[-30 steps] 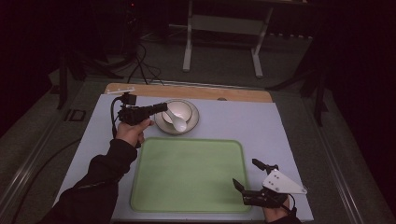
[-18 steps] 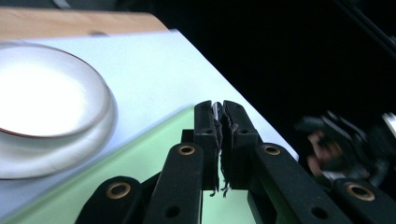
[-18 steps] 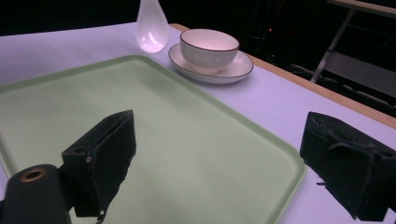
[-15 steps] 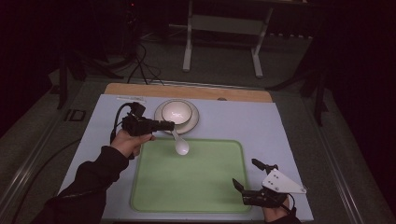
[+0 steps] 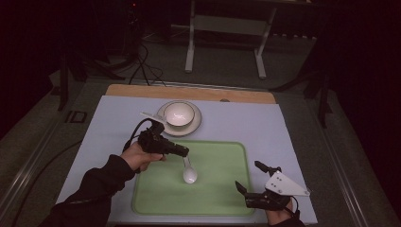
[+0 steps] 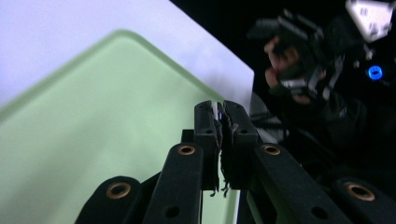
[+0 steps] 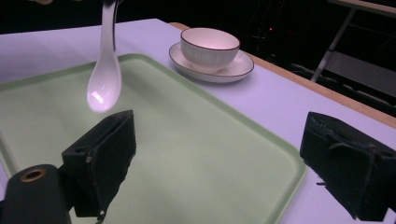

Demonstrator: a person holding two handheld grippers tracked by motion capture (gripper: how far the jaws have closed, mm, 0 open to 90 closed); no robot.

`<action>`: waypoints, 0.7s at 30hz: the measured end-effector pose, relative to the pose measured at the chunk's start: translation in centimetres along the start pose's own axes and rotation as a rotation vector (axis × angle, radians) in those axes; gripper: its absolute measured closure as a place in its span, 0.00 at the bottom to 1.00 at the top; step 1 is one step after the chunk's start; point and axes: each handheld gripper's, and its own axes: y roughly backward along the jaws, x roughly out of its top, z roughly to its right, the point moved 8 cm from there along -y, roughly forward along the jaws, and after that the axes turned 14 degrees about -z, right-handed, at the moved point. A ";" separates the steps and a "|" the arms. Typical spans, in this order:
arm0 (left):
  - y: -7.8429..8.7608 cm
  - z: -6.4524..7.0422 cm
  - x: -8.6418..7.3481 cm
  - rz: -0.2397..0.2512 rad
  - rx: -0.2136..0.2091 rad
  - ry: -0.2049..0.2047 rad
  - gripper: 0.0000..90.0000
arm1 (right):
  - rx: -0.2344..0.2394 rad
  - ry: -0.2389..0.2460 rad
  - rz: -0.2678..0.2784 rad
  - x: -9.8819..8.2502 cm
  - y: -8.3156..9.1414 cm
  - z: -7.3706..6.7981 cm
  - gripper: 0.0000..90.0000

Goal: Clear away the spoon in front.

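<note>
A white ceramic spoon (image 5: 189, 175) hangs bowl-down over the green tray (image 5: 222, 194), its handle pinched in my left gripper (image 5: 183, 152), which is shut on it above the tray's left half. In the left gripper view the jaws (image 6: 222, 109) are pressed together on a thin white sliver of handle. The right gripper view has the spoon (image 7: 103, 88) dangling at upper left above the tray (image 7: 201, 154). My right gripper (image 5: 248, 175) stands open at the tray's near right corner, holding nothing. A white bowl (image 5: 178, 113) sits on a saucer (image 5: 196, 124) behind the tray.
The pale blue table mat (image 5: 246, 123) surrounds the tray, with a wooden strip (image 5: 236, 96) along its far edge. Beyond the table stand a metal frame (image 5: 222, 42) and cables on the dark floor. The other hand's gripper (image 6: 299, 42) appears far off in the left gripper view.
My left gripper has carried the spoon from the bowl toward me and to the right, out over the tray. The right gripper has stayed put.
</note>
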 end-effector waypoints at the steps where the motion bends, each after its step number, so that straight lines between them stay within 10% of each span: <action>1: -0.5 0.1 -0.2 -0.019 -0.011 -0.011 0.95 | 0.000 0.001 -0.001 0.0 0.0 0.0 0.12; 12: -4.4 0.1 -1.6 -0.187 -0.105 -0.075 0.95 | 0.001 0.003 -0.003 -0.1 0.0 0.0 0.12; 17: -5.0 -0.7 -1.6 -0.172 -0.130 -0.078 0.94 | 0.002 0.003 -0.004 -0.1 0.0 0.1 0.12; 21: -5.1 -2.0 -1.3 -0.100 -0.059 -0.094 0.90 | 0.003 0.005 -0.004 -0.1 -0.1 0.0 0.12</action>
